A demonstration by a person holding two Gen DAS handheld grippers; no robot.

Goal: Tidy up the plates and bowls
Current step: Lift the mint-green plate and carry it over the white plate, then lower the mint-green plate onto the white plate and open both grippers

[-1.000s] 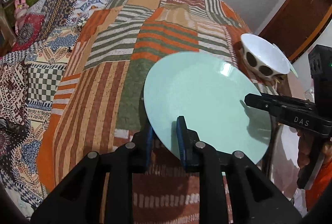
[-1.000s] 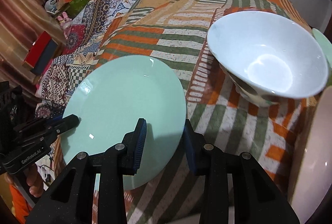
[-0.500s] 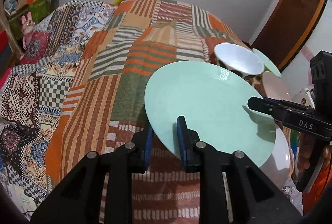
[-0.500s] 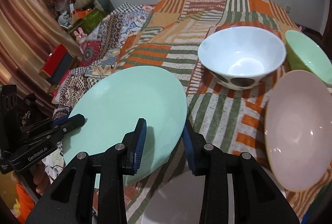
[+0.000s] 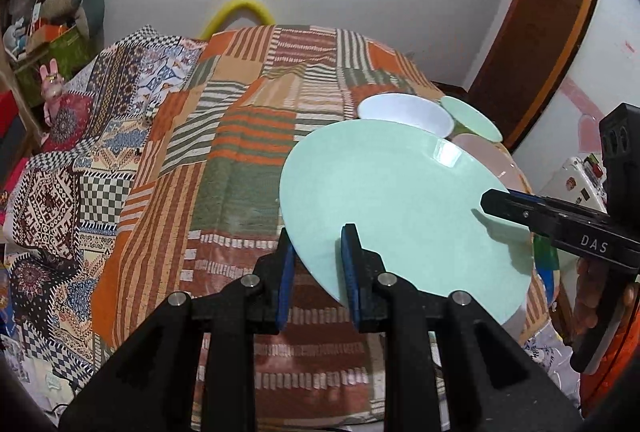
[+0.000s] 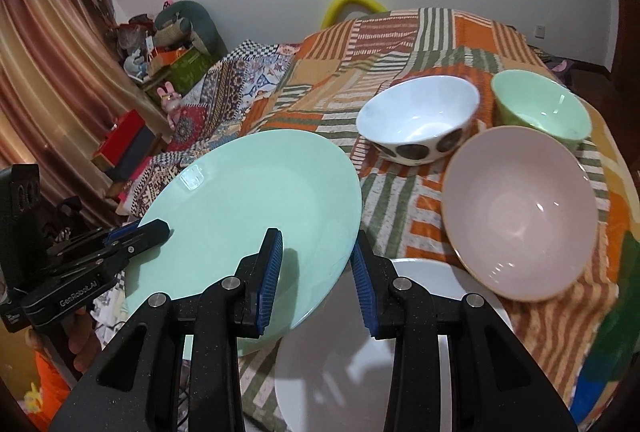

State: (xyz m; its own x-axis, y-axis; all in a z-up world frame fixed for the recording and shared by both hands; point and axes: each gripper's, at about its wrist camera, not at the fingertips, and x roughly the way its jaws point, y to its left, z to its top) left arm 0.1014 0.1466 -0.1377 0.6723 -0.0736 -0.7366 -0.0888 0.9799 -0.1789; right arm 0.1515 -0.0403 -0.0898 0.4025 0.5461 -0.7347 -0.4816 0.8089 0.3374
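Mint plate held up between my two grippers.

My left gripper (image 5: 316, 264) and right gripper (image 6: 316, 272) each clamp the mint plate (image 6: 256, 216) by opposite rims, above the quilt (image 5: 240, 136); white plate (image 6: 340, 372) lies underneath, bowls at two o'clock.

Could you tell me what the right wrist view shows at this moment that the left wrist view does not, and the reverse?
Only the right wrist view shows the white flat plate below the grippers, the dark spots on the white round bowl, and the brown striped curtain. Only the left wrist view shows the brown wooden door frame. Both show the pale green round plate with the left gripper and right gripper straddling opposite rim edges, plus the large pink bowl, the small green bowl and the striped patchwork cloth.
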